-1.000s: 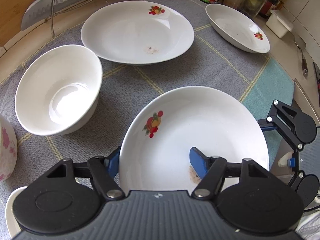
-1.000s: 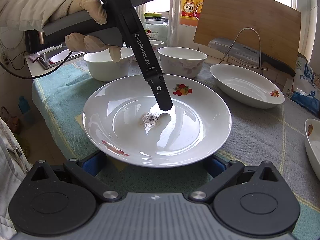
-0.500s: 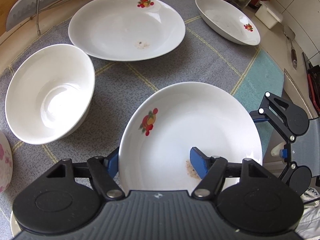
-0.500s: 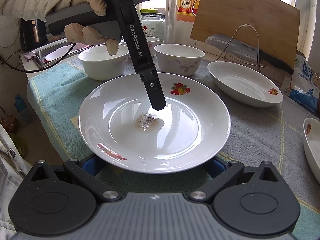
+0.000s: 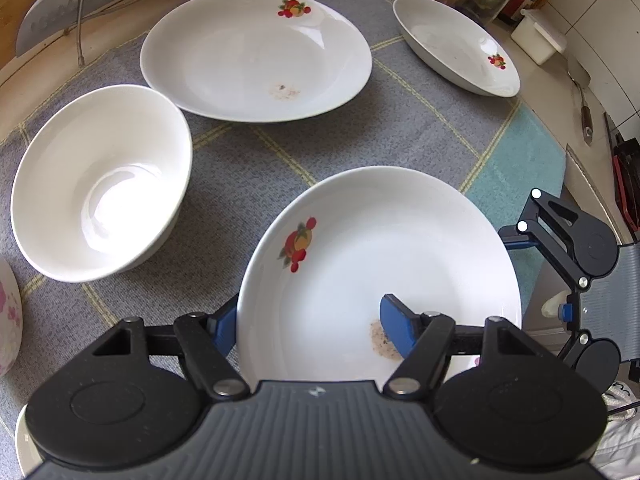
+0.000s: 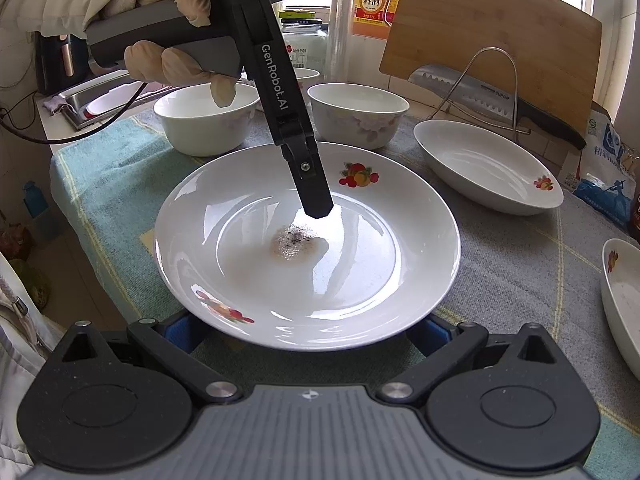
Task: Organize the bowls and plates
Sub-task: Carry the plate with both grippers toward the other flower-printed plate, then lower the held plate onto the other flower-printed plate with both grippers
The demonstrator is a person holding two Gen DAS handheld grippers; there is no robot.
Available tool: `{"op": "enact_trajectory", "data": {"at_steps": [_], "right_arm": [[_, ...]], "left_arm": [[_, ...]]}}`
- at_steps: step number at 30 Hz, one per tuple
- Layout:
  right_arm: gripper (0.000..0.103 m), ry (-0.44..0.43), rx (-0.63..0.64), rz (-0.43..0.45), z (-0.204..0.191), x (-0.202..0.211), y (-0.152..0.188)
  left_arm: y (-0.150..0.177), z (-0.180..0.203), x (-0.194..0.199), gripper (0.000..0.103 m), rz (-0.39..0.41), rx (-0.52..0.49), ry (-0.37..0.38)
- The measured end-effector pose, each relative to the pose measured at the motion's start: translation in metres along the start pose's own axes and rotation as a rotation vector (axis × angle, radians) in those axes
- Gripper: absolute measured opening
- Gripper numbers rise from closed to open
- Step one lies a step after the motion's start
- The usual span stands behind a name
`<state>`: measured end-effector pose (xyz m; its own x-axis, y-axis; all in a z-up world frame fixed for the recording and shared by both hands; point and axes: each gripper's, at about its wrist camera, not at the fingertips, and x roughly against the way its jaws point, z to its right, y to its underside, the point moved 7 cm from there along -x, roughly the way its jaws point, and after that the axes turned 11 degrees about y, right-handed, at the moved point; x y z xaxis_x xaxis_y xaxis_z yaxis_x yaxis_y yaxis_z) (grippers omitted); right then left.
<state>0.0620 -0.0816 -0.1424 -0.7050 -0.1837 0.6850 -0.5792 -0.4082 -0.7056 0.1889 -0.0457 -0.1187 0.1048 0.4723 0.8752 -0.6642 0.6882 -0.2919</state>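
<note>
We have the left gripper closed across the near rim of the plate, one finger under, one inside; whether it rests on the cloth we cannot tell. The right gripper is spread wide, empty, the plate's opposite rim between its fingers. A second plate lies straight ahead of the left gripper, the likely stacking spot.

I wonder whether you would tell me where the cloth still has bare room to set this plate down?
The widest bare grey cloth lies between the plain white bowl, the large fruit-print plate and the held plate. A narrower strip separates that large plate from the oval white dish. The jars at the back are crowded.
</note>
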Motion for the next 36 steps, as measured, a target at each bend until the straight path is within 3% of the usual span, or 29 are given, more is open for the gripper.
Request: {"op": "enact_trajectory", "data": {"at_steps": [18, 36], "right_arm": [[0.103, -0.012, -0.014, -0.004, 0.033, 0.017, -0.001], [0.103, 0.050, -0.042, -0.003, 0.113, 0.041, 0.016]], "left_arm": [[-0.029, 0.023, 0.002, 0.071, 0.033, -0.009, 0.021], [-0.109, 0.069, -0.024, 0.071, 0.034, -0.081, 0.048]]}}
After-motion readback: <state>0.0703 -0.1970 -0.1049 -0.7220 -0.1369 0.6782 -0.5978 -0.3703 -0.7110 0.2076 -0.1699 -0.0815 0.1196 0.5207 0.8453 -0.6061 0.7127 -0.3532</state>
